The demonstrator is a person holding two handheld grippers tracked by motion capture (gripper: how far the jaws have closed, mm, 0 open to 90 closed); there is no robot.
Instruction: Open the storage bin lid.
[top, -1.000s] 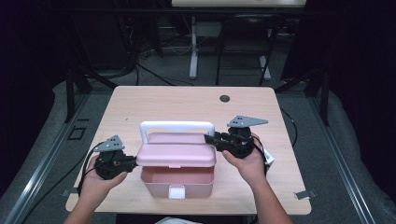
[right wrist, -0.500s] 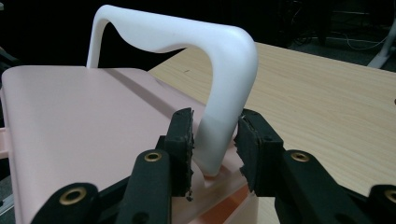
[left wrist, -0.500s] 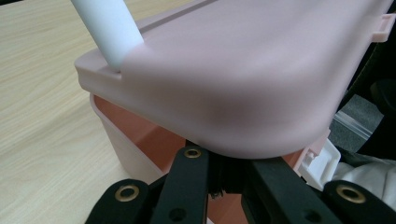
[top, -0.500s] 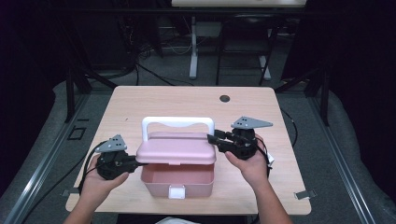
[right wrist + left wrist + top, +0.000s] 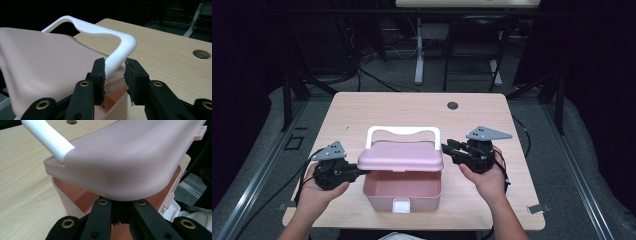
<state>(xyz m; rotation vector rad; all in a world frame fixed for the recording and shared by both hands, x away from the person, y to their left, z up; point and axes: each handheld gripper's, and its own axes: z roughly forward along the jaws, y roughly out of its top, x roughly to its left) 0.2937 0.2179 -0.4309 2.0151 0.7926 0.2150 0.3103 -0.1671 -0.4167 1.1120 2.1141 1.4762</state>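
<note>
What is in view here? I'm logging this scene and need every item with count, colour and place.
box: one, pink, near middle of table, open
lid: one, pink, raised over the box
handle: one, white, on the lid's far side
latch: one, white, box front
table: one, light wood
hole: one, dark, far table edge
left gripper: one, black, shut on the lid's left edge
right gripper: one, black, jaws around the handle
hands: two, near edge
</note>
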